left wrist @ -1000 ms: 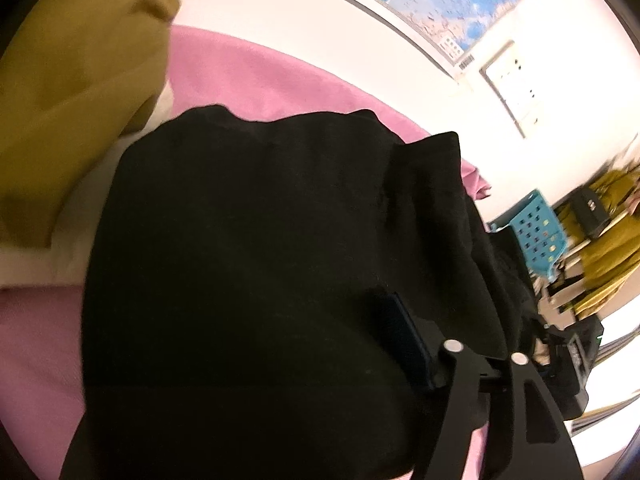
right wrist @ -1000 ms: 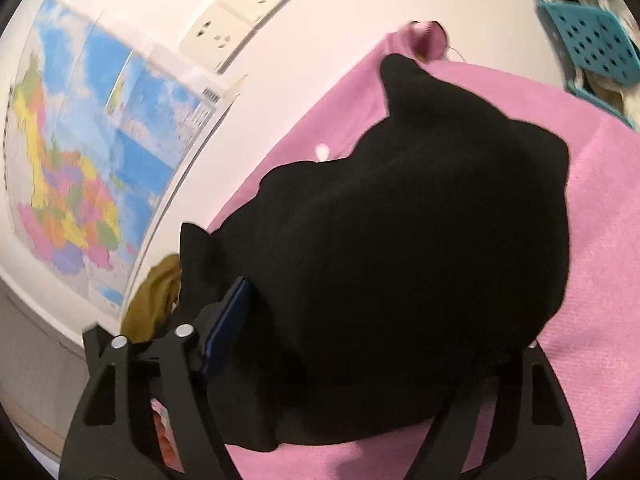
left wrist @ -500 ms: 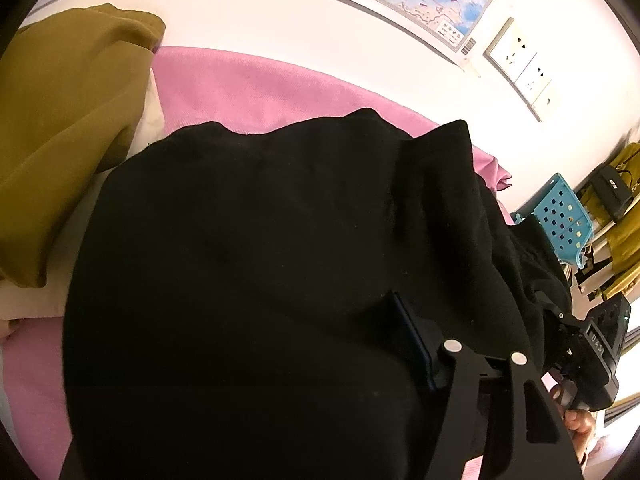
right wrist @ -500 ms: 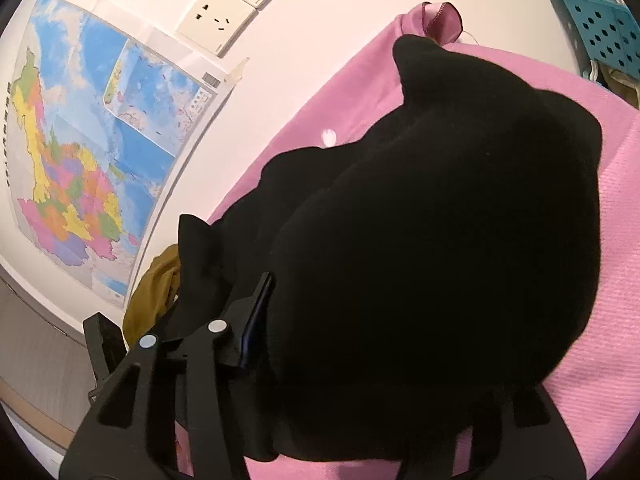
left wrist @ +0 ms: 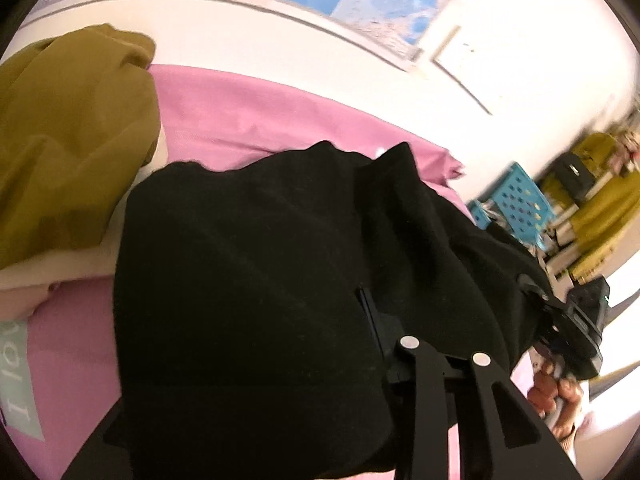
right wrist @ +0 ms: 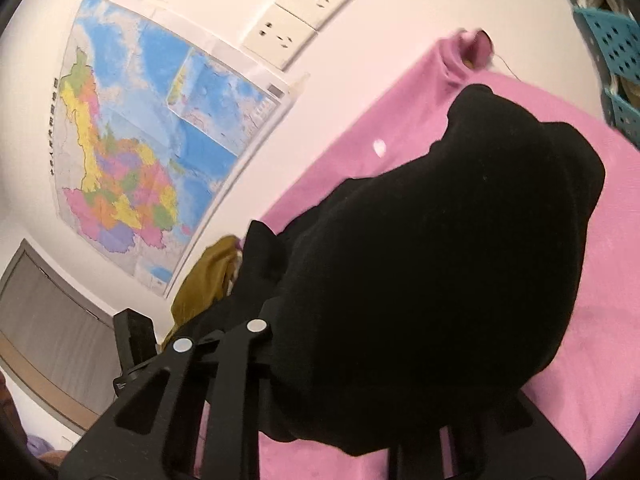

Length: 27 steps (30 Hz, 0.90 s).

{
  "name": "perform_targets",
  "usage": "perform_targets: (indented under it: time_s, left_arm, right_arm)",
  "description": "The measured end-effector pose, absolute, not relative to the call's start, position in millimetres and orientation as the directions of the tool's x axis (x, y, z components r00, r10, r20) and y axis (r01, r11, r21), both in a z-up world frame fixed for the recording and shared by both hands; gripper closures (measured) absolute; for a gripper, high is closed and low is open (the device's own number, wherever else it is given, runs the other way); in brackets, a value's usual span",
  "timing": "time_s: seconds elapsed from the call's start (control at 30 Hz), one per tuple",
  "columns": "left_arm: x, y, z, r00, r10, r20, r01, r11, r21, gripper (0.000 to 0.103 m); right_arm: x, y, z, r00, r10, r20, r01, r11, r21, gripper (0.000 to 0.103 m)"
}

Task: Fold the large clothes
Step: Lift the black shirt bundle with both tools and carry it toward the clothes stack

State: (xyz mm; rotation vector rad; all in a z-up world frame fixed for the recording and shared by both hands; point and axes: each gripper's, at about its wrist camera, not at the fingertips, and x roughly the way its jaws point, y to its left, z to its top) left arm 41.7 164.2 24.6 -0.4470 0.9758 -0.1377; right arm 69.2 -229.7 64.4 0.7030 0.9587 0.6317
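Observation:
A large black garment [left wrist: 260,280] lies bunched on a pink cloth-covered surface [left wrist: 248,120]. In the left wrist view it drapes over my left gripper [left wrist: 256,364]; only the right finger [left wrist: 380,328] shows, pressed into the cloth, and the garment hangs from it. In the right wrist view the same garment [right wrist: 440,260] covers my right gripper [right wrist: 360,356]; the left finger arm [right wrist: 240,344] shows and the fingertips are buried in fabric. The right gripper also appears at the left wrist view's right edge [left wrist: 576,328], held by a hand.
A mustard-yellow garment [left wrist: 68,140] lies over a cream one at the left of the pink surface, also seen in the right wrist view [right wrist: 208,280]. A white wall with a map [right wrist: 140,140] and sockets [right wrist: 300,16] is behind. Blue perforated baskets [left wrist: 516,200] stand beyond the right end.
Both grippers have pulled back and lifted with the black garment. More pink surface shows beyond it in both views, and the garment's far edge has drawn nearer.

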Motion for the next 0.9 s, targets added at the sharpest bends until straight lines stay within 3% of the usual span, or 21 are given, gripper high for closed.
perform_targets:
  time_s: [0.13, 0.2, 0.37, 0.43, 0.5, 0.6, 0.67, 0.9]
  left_arm:
    - [43.9, 164.3, -1.3, 0.507, -0.277, -0.816, -0.118, 0.916, -0.384, 0.055]
    - [47.1, 166.3, -6.3, 0.512, -0.279, -0.812, -0.129, 0.91, -0.394, 0.049]
    - [56.2, 162.5, -9.2, 0.521, -0.24, -0.819, -0.131, 0.926, -0.355, 0.033]
    - [58.6, 161.0, -9.6, 0.529, -0.236, -0.815, -0.129, 0.927, -0.353, 0.032]
    - [56.6, 164.3, -9.0, 0.534, -0.239, -0.811, -0.133, 0.923, -0.36, 0.035]
    - [55.2, 166.1, -7.1, 0.541, -0.255, -0.802, -0.121, 0.92, -0.374, 0.052]
    - [50.0, 161.8, 0.2, 0.554, -0.236, -0.798, -0.097, 0.934, -0.344, 0.062]
    - [48.2, 161.9, 27.8, 0.583, -0.247, -0.774, -0.064, 0.936, -0.347, 0.07]
  right_arm:
    - [70.1, -230.1, 36.5, 0.378, 0.726, -0.575, -0.104, 0.65, 0.753, 0.06]
    - [70.6, -230.1, 33.2, 0.392, 0.708, -0.587, -0.096, 0.666, 0.74, 0.046]
    - [79.1, -217.8, 30.6, 0.403, 0.71, -0.577, -0.124, 0.668, 0.734, 0.044]
    - [82.2, -215.9, 27.7, 0.41, 0.71, -0.573, -0.126, 0.666, 0.735, 0.052]
    - [84.7, -213.9, 24.0, 0.402, 0.719, -0.567, -0.124, 0.656, 0.745, 0.069]
    - [83.7, -215.3, 25.6, 0.4, 0.728, -0.557, -0.138, 0.648, 0.749, 0.078]
    - [82.5, -215.9, 34.3, 0.406, 0.729, -0.552, -0.154, 0.65, 0.744, 0.08]
    - [80.3, -206.4, 80.6, 0.421, 0.746, -0.517, -0.246, 0.642, 0.726, 0.082]
